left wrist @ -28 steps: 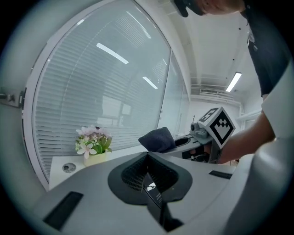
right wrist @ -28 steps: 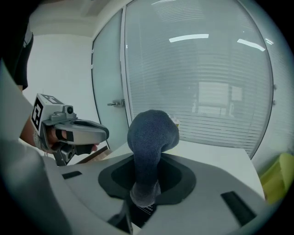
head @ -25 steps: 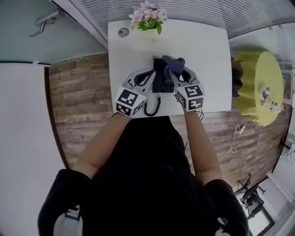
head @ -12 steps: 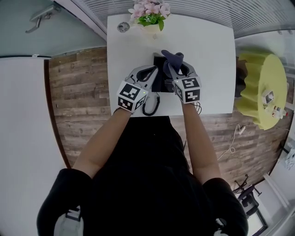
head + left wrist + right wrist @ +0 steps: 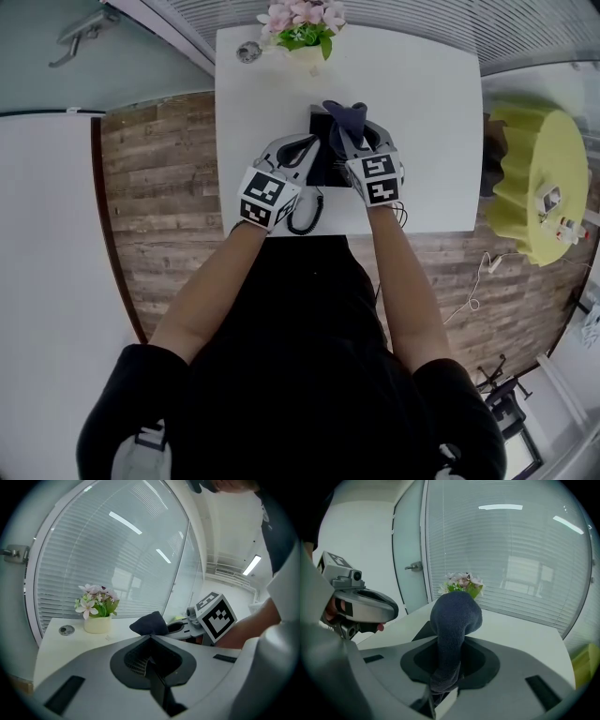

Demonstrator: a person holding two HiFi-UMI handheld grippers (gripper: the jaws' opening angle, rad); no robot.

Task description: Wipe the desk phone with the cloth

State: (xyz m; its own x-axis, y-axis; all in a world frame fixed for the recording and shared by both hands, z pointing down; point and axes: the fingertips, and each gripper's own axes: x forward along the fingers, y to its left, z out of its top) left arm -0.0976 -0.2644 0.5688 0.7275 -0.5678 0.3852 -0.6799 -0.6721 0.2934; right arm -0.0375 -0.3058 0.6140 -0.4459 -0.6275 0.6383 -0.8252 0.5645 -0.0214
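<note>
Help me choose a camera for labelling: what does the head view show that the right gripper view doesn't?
Only the head view: the phone's coiled cord and the wooden floor. Only the right gripper view: a close look at the cloth clamped between the jaws of the right hand-held gripper. Both: the flowers, the left hand-held gripper, the white table.

The flower pot (image 5: 302,39) stands ahead of the fingers (image 5: 298,150), while the surface (image 5: 431,122) right of them lies open.
</note>
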